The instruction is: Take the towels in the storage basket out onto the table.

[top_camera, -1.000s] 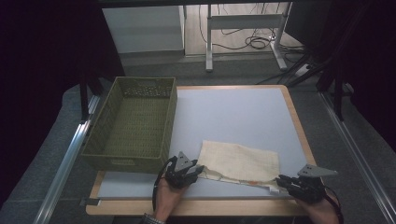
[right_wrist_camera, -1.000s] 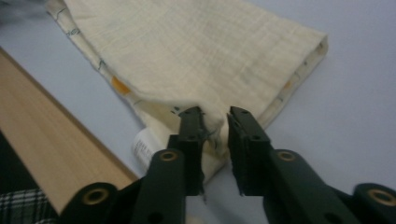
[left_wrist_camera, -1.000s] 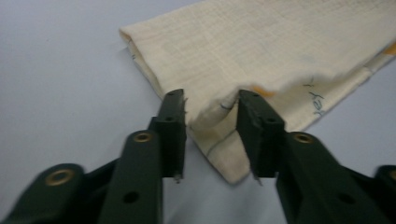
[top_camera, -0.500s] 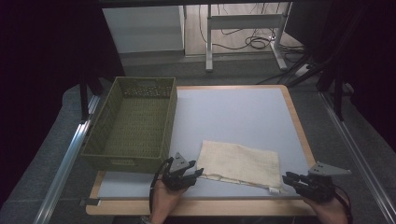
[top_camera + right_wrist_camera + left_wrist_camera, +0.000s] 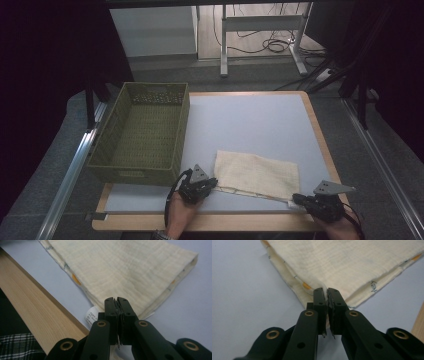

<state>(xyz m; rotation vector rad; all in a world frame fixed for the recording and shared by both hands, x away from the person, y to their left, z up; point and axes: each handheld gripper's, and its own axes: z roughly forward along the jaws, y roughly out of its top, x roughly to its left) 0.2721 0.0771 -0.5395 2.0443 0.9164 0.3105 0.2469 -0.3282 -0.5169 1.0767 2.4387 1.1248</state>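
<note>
Both tools are clamped on the folded cream cloth (image 5: 257, 174): the left tool (image 5: 327, 298) is pinched on the near left corner, a sliver of fabric caught between its jaws, and the right tool (image 5: 116, 302) is closed on the near right corner, beside a small white care label (image 5: 90, 315). In the high view the left tool (image 5: 212, 184) and the right tool (image 5: 296, 199) are seen at the table's near edge, each held in a hand coming in from below.

The cloth is laid flat on the pale blue-grey table (image 5: 250, 125), toward its near right part, well apart from nothing but the olive woven basket (image 5: 142, 132) — that is set on the table's left side, just beside the left tool. The table is framed by a light wooden rim (image 5: 37, 312). Beyond it, a grey floor, white desk legs (image 5: 260, 40) and loose cables (image 5: 272, 45) are seen in a dim room.

Compared with a second ago, the cloth is stretched flatter and wider — the right tool has been drawn outward to the right, and the wrinkles are pulled out.
</note>
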